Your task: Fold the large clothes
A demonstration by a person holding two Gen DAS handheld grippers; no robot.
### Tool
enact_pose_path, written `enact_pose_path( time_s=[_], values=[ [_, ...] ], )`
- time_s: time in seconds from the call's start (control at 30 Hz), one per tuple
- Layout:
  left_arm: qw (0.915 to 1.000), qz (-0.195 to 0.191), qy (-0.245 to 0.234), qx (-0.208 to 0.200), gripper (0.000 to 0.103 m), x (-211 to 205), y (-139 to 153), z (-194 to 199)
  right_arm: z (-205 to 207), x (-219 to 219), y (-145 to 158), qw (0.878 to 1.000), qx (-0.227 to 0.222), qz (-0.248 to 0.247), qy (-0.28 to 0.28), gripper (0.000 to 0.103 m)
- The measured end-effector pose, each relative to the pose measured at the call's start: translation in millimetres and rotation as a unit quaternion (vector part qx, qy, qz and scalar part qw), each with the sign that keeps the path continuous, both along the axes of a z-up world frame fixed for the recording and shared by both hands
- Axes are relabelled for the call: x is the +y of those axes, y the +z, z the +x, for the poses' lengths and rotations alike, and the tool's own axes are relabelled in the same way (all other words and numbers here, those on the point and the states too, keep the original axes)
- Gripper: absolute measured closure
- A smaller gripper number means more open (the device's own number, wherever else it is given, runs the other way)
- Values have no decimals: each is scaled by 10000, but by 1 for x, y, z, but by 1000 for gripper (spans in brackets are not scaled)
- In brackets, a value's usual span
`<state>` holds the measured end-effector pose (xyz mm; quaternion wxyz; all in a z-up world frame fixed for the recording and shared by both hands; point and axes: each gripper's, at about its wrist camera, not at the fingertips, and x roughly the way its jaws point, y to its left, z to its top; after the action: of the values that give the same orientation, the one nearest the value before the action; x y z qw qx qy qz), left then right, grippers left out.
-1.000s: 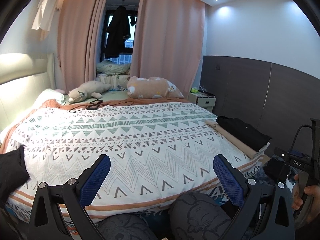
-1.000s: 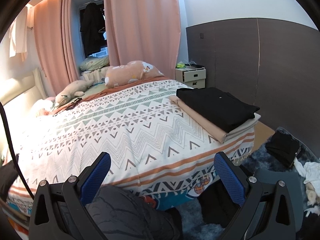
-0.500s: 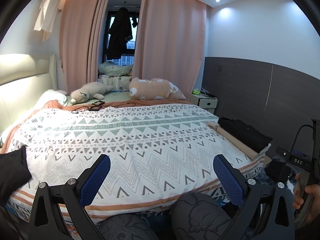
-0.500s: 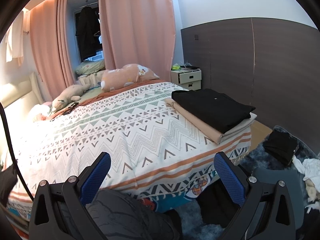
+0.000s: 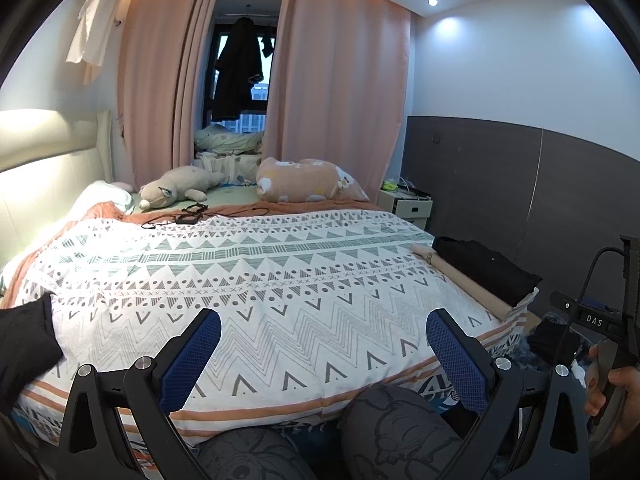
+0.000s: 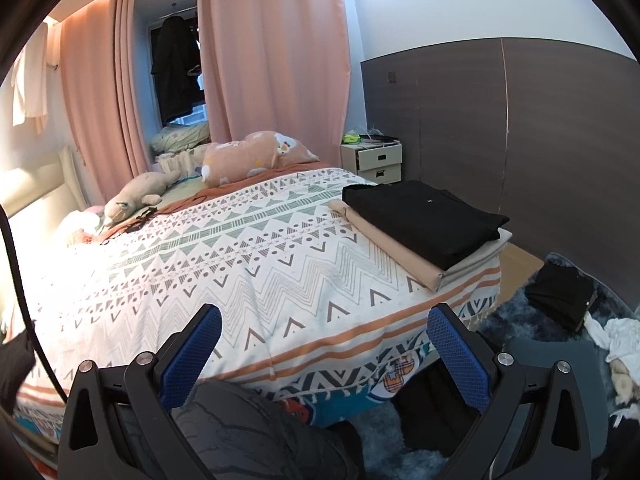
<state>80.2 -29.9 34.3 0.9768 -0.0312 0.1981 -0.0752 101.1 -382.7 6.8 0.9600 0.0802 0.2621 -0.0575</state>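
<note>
Claws first: your left claw (image 5: 323, 354) and your right claw (image 6: 324, 352) both stand spread wide and grip nothing, hovering at the foot edge of the bed (image 5: 280, 364) above your knees. Folded clothes sit at 2 o'clock in the right wrist view: a black folded garment (image 6: 424, 220) lies on top of a tan folded garment (image 6: 396, 252), stacked near the bed's right edge on the zigzag-patterned duvet (image 6: 240, 272). In the left wrist view the same stack appears at 3 o'clock, and a black cloth (image 5: 24, 340) lies at 9 o'clock on the duvet. A dark garment (image 6: 560, 292) lies on the floor rug at 3 o'clock.
</note>
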Motion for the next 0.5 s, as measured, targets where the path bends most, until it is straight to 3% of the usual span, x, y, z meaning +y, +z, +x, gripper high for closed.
enact_pose_path(
  time_s=[0.5],
  values=[
    [10000,-26,8,-44,0,-1,3,-7,-1,0,1,10000,-7,5,4,0]
  ],
)
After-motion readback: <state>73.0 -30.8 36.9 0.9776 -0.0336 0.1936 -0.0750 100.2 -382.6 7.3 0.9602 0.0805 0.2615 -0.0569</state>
